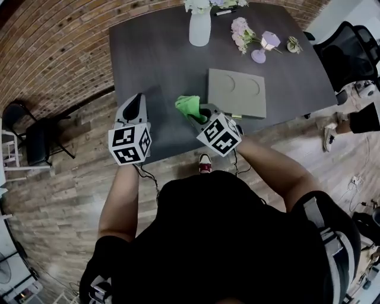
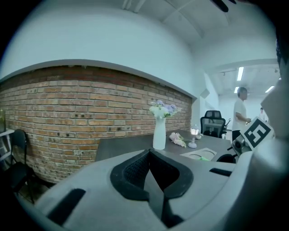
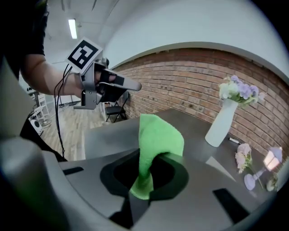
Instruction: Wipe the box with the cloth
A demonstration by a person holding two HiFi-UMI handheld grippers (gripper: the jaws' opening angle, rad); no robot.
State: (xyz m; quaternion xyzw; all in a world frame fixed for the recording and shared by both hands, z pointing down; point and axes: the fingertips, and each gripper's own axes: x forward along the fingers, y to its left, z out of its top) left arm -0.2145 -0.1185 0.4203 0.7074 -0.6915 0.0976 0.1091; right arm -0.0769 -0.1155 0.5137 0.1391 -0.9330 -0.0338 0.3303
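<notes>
A flat grey box [image 1: 236, 92] with two round dents lies on the dark table [image 1: 160, 65], near its front edge. A green cloth [image 1: 190, 107] sticks up from my right gripper [image 1: 199, 113], which is shut on it just left of the box's near corner. In the right gripper view the cloth [image 3: 157, 137] stands folded between the jaws of the right gripper [image 3: 150, 160]. My left gripper [image 1: 138, 100] hovers over the table's front left part, shut with nothing in it. In the left gripper view the left gripper [image 2: 149, 155] has its jaws together, and the box [image 2: 201, 154] lies far right.
At the table's far side stand a white vase [image 1: 199, 27] with flowers, loose pink flowers [image 1: 240, 29], a small lamp [image 1: 267, 43] and a marker [image 1: 225, 12]. An office chair [image 1: 350, 50] and a person's leg [image 1: 356, 122] are at right, a folding chair [image 1: 32, 139] at left.
</notes>
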